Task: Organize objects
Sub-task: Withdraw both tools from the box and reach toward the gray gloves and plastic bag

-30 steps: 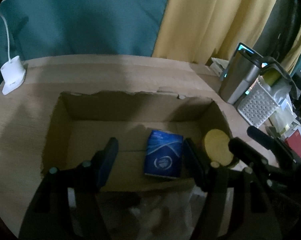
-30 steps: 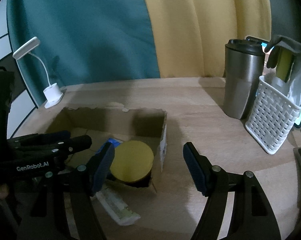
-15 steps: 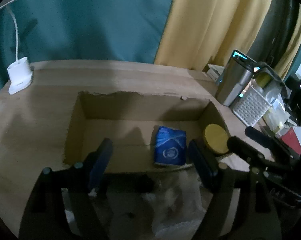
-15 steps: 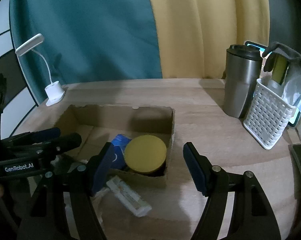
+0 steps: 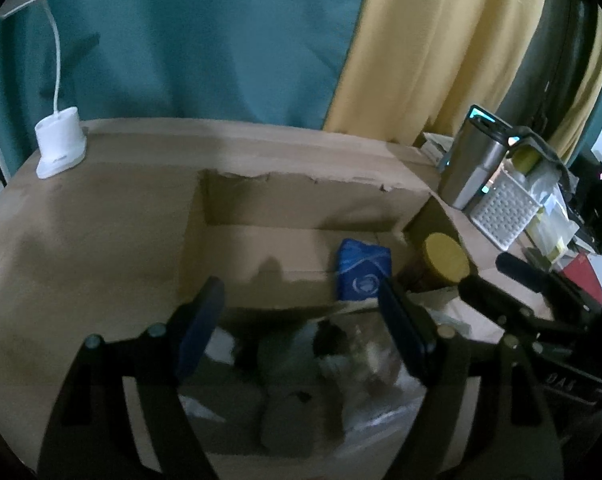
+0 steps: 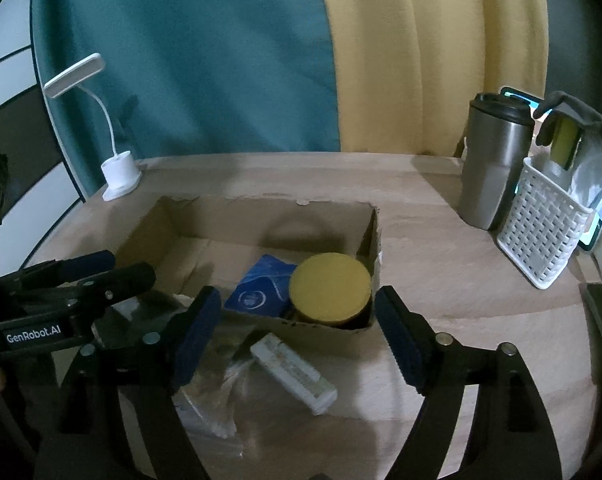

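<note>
An open-topped cardboard box (image 5: 301, 200) (image 6: 261, 216) lies on the wooden table. Inside, at its right end, lie a blue packet (image 5: 363, 272) (image 6: 261, 292) and a yellow-lidded jar (image 5: 445, 256) (image 6: 329, 286). My left gripper (image 5: 297, 300) (image 6: 113, 270) hangs open over the box's near wall, nothing between its fingers. My right gripper (image 6: 297, 304) (image 5: 497, 280) is beside it at the jar's corner, jaws opening and not touching anything. In front of the box lie a white oblong pack (image 6: 293, 372) and crumpled clear plastic bags (image 5: 361, 360) (image 6: 213, 392).
A white desk lamp (image 5: 61, 148) (image 6: 119, 172) stands at the table's far left. At the far right stand a steel tumbler (image 6: 493, 168) (image 5: 473, 168) and a white perforated basket (image 6: 541, 232) (image 5: 505, 212) of items. Teal and yellow curtains hang behind.
Both grippers have drawn back from the box, so it looks smaller and the loose packs in front have come into view. Both pairs of jaws stand wider than before.
</note>
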`<state>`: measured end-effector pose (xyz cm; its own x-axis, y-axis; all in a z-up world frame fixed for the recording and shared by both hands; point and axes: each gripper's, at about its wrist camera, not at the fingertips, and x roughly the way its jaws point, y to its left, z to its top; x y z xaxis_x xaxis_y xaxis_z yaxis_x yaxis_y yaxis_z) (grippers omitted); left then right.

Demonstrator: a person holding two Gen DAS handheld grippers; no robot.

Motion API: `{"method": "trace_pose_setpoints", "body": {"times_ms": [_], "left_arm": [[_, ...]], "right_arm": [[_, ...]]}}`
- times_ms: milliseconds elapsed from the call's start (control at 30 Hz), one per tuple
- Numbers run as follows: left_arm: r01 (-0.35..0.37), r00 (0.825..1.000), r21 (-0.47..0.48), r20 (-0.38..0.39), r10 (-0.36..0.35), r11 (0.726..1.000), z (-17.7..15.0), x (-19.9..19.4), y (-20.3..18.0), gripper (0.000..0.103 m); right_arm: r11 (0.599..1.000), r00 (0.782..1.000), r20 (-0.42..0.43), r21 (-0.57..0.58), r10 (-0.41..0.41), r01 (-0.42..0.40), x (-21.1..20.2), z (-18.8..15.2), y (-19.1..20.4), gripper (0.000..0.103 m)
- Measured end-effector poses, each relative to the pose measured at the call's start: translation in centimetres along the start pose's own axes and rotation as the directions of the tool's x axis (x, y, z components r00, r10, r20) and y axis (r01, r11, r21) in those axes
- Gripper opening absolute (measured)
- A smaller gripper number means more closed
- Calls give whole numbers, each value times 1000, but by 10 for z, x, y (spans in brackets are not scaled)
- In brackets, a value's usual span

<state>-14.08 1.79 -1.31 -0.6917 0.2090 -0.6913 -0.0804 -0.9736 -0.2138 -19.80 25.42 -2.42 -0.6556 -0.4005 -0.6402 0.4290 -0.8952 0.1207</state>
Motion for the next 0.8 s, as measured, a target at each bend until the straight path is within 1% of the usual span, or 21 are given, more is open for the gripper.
{"method": "trace_pose_setpoints", "body": {"times_ms": [267,800], "left_arm": [[4,1000,-1,10,-4,1000,-7,-8,10,80],[-2,1000,-26,-1,2,1000,-27,-17,33,80]], "right_arm": [[1000,1000,-2,-11,-8,8,-3,-4,11,82],[999,1000,-27,-38,-8,7,-1,-16,35,82]]}}
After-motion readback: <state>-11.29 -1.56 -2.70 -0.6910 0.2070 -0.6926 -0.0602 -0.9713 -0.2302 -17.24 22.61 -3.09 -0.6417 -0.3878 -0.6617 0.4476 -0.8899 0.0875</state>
